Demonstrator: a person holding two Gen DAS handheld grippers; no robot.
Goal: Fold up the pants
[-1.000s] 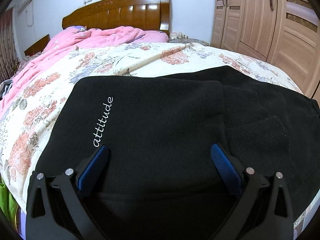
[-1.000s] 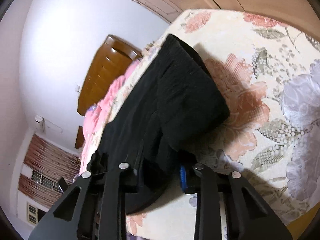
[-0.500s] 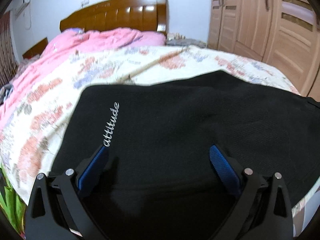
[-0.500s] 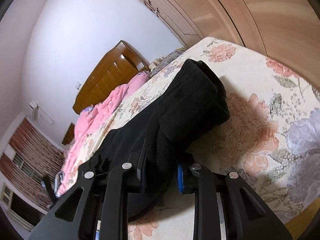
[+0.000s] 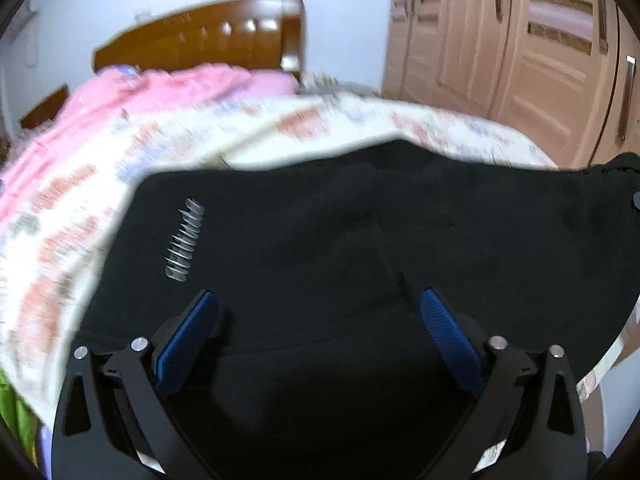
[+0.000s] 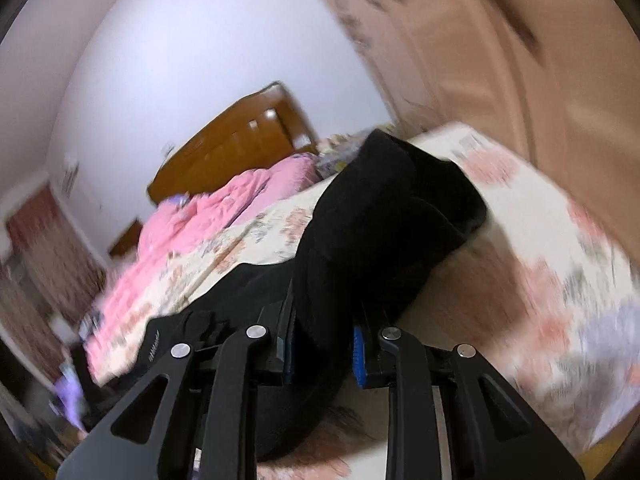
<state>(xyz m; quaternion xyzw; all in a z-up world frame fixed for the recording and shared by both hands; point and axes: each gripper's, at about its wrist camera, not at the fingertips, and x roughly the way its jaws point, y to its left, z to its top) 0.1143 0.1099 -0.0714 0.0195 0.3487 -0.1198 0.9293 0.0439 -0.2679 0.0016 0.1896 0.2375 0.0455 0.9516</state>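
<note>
- Jaws of the left gripper (image 5: 318, 304) spread wide apart, nothing between the 2 blue pads (image 5: 188, 332), hovering low over the black pants (image 5: 340, 240).
- In the left wrist view: pants spread flat across the near part of the bed (image 5: 72, 200), white lettering (image 5: 185, 240) blurred and unreadable, pink quilt (image 5: 160, 88) and wooden headboard (image 5: 208, 36) beyond, wardrobe (image 5: 520, 52) to the right.
- Jaws of the right gripper (image 6: 323, 346) drawn close, clamped on a thick bunch of the pants (image 6: 380, 216).
- In the right wrist view: cloth raised off the floral sheet (image 6: 540, 248), bulging past the pads in a rounded fold, far end draped back onto the bed; much motion blur.
- Likely handling: soft, limp, fairly thick knit, light enough for 1 gripper, prone to sagging and bunching; not slippery, not fragile.
- Best hold judged at an edge or corner through all layers, with the free gripper pinning or pinching the opposite edge for a square fold.
</note>
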